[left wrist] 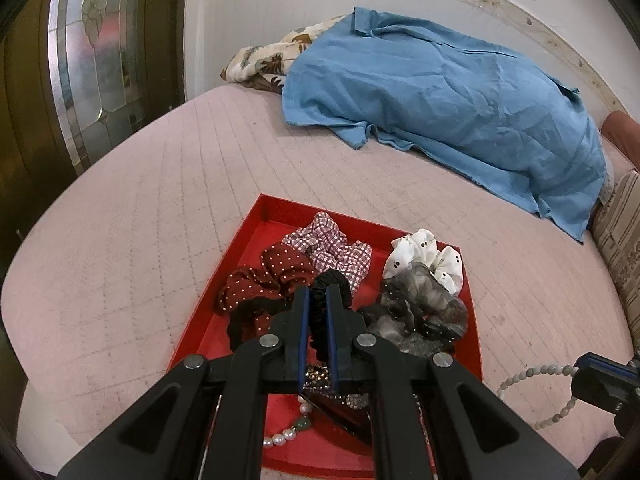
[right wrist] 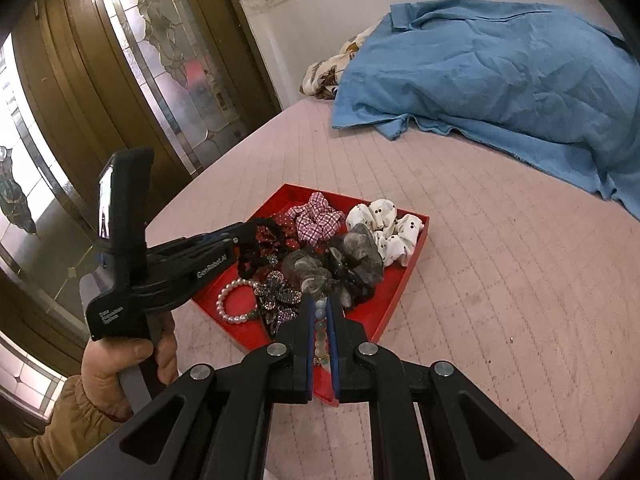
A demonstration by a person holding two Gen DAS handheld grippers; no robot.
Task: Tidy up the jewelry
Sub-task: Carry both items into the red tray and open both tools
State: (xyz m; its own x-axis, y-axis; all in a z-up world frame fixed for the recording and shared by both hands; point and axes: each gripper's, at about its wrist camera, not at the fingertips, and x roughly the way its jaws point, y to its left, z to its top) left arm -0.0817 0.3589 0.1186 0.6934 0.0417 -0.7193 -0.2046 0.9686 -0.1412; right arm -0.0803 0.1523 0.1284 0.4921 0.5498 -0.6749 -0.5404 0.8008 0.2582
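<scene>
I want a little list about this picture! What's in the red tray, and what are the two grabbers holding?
surface: pink quilted bed cover
tray: red tray, open, resting on the cover
in tray: checked scrunchie, red dotted scrunchie, white scrunchie, grey scrunchie, pearl bracelet, sparkly hair clip
left gripper: jaws shut on black scrunchie, over the tray
right gripper: jaws shut on pale bead bracelet, near the tray's corner
behind: blue cloth

surface: pink quilted bed (left wrist: 140,220) | on it: red tray (left wrist: 256,216), blue cloth (left wrist: 440,92) (crumpled)
</scene>
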